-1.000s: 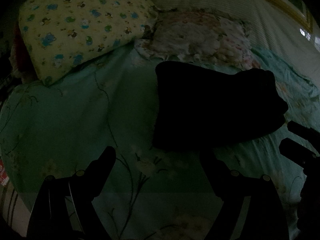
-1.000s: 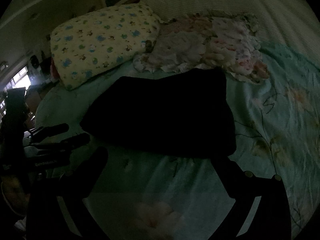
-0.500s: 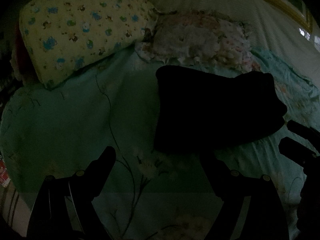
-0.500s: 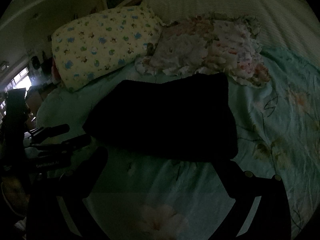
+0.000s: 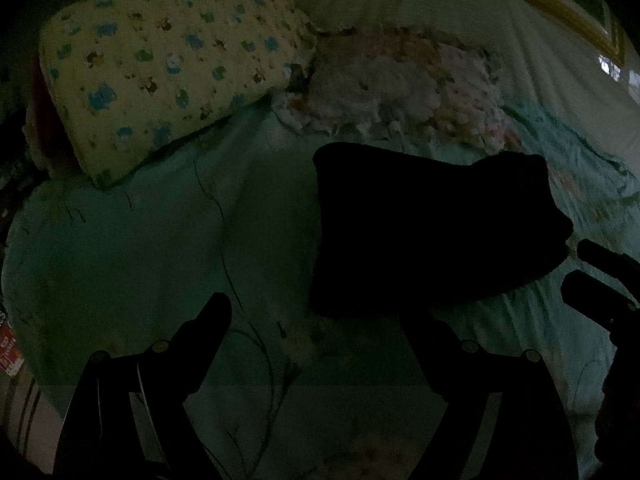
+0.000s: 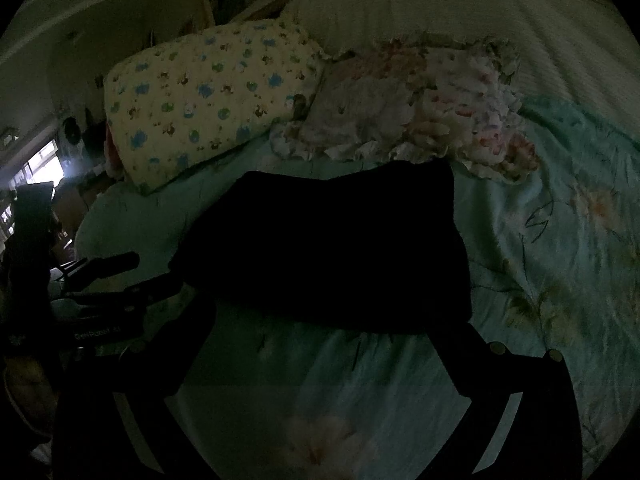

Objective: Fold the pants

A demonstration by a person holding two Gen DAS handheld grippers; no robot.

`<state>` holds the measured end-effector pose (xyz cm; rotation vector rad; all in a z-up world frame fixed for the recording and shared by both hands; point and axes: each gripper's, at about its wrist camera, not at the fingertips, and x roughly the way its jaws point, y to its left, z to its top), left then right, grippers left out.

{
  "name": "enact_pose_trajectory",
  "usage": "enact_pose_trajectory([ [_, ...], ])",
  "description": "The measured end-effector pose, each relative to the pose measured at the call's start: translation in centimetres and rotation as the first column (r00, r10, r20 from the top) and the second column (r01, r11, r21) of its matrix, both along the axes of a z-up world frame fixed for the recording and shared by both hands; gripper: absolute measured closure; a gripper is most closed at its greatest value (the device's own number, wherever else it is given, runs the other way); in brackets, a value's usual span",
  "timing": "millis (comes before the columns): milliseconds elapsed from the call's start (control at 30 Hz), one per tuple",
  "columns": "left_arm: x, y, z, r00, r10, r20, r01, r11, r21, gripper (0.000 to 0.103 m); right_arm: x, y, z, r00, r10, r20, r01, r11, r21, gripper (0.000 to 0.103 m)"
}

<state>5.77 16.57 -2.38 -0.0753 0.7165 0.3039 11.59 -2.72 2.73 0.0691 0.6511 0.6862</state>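
Observation:
The black pants [image 5: 428, 228] lie folded into a compact rectangle on the teal floral bedsheet [image 5: 140, 248]; they also show in the right wrist view [image 6: 332, 252]. My left gripper [image 5: 316, 320] is open and empty, just short of the pants' near left corner. My right gripper [image 6: 324, 320] is open and empty at the pants' near edge. The right gripper's fingers [image 5: 600, 280] show at the right edge of the left wrist view, and the left gripper's fingers [image 6: 104, 276] at the left of the right wrist view.
A yellow pillow with blue prints [image 5: 168, 76] and a ruffled floral pillow [image 5: 400, 92] lie behind the pants. A white striped cover [image 6: 460, 8] lies at the back. A window [image 6: 40, 168] glows far left. The room is dim.
Both grippers have drawn back slightly from the pants, so the pants and pillows sit a little lower in both views. The pants have not moved.

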Motion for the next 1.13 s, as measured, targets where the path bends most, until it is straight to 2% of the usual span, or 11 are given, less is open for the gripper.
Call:
enact_pose_trajectory([
  [267, 0.0, -0.4, 0.8, 1.0, -0.005, 0.02, 0.005, 1.0, 0.029, 0.017, 0.2, -0.1, 0.4, 1.0, -0.007, 0.001, 0.007, 1.0, 0.016, 0.001],
  [1133, 0.6, -1.0, 1.3, 1.0, -0.018, 0.005, 0.018, 1.0, 0.025, 0.017, 0.6, -1.1, 0.4, 0.999, -0.028, -0.019, 0.029, 0.998, 0.055, 0.001],
])
